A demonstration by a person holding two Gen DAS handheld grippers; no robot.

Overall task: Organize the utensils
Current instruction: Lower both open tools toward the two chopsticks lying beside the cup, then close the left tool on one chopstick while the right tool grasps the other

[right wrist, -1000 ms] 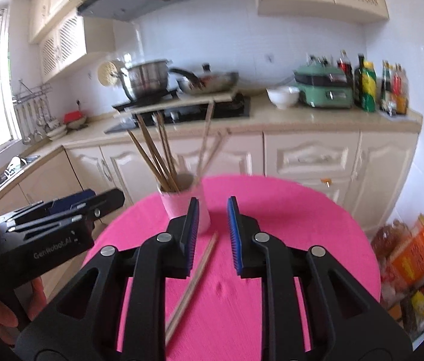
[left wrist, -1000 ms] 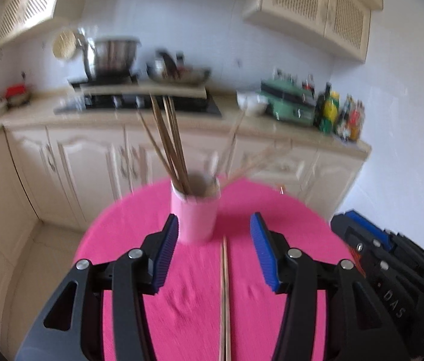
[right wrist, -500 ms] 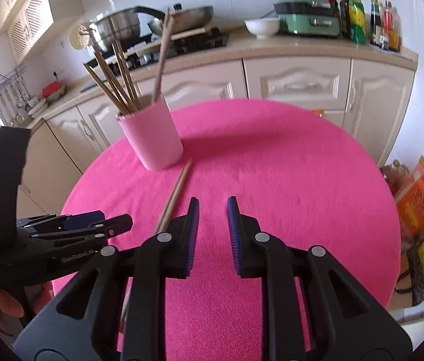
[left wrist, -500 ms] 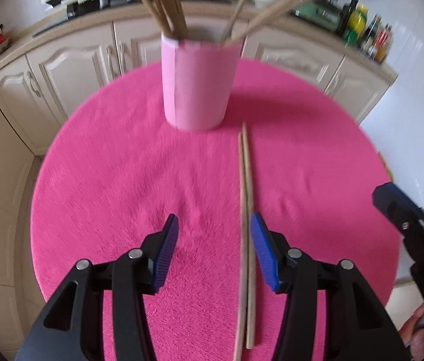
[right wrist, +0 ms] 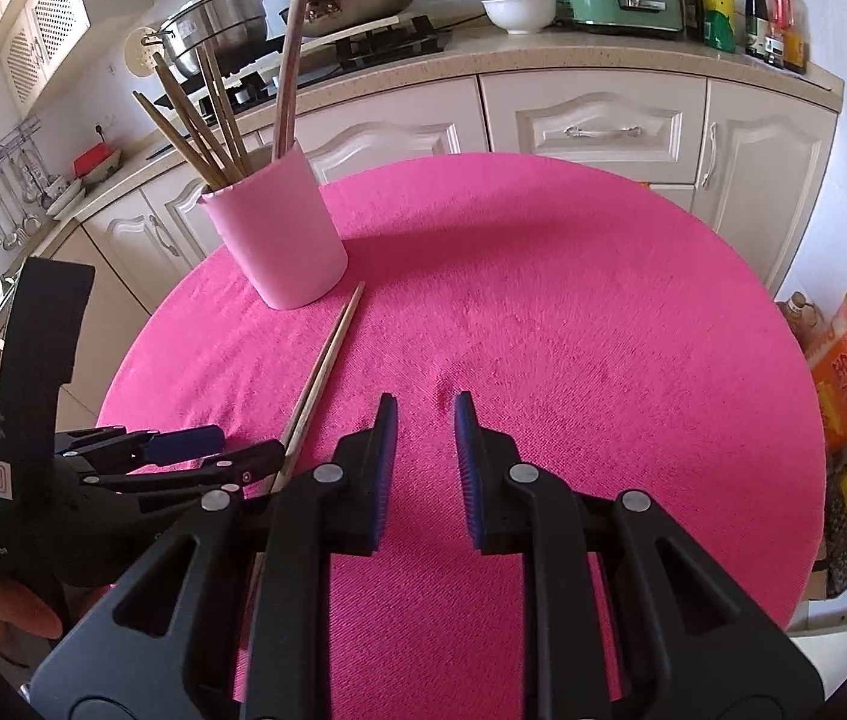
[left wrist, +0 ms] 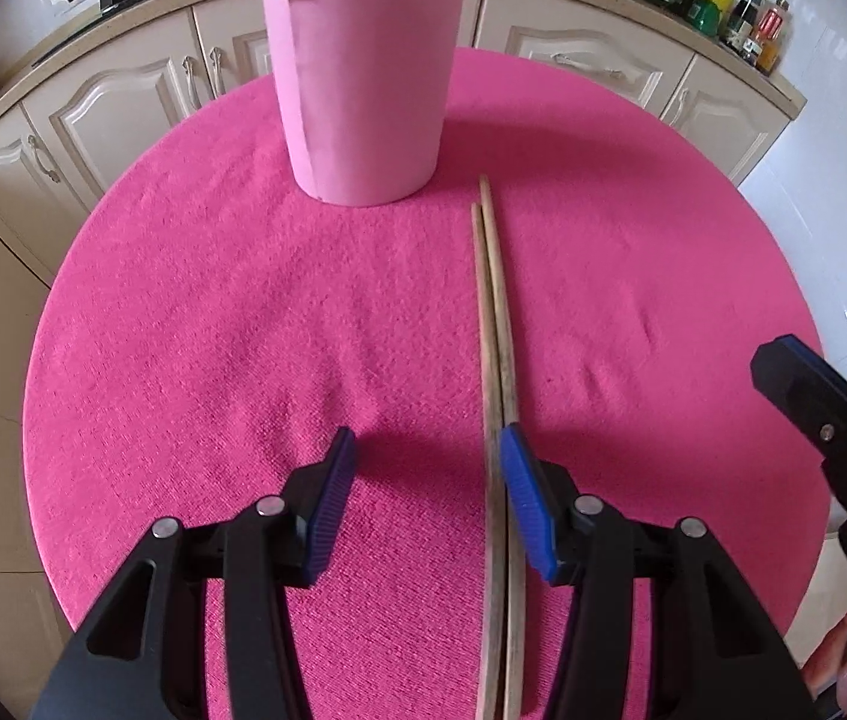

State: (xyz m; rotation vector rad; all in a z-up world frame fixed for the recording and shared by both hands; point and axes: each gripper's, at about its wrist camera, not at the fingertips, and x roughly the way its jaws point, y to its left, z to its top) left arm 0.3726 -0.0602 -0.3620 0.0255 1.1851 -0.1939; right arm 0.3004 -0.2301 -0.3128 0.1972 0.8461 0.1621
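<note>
Wooden chopsticks (left wrist: 498, 372) pair left loose near pink cup (left wrist: 363, 90) | others already stowed | left gripper (left wrist: 426, 492) apart, nothing clamped | right gripper (right wrist: 423, 468) narrowly apart, empty

Round table (left wrist: 195, 312) under pink cloth, bearing pink cup (left wrist: 363, 90) and paired chopsticks (left wrist: 498, 324) just beside.

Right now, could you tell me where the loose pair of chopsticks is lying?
The chopsticks lie side by side on the pink tablecloth, tips near the pink holder, running back under the left gripper's right finger.
</note>
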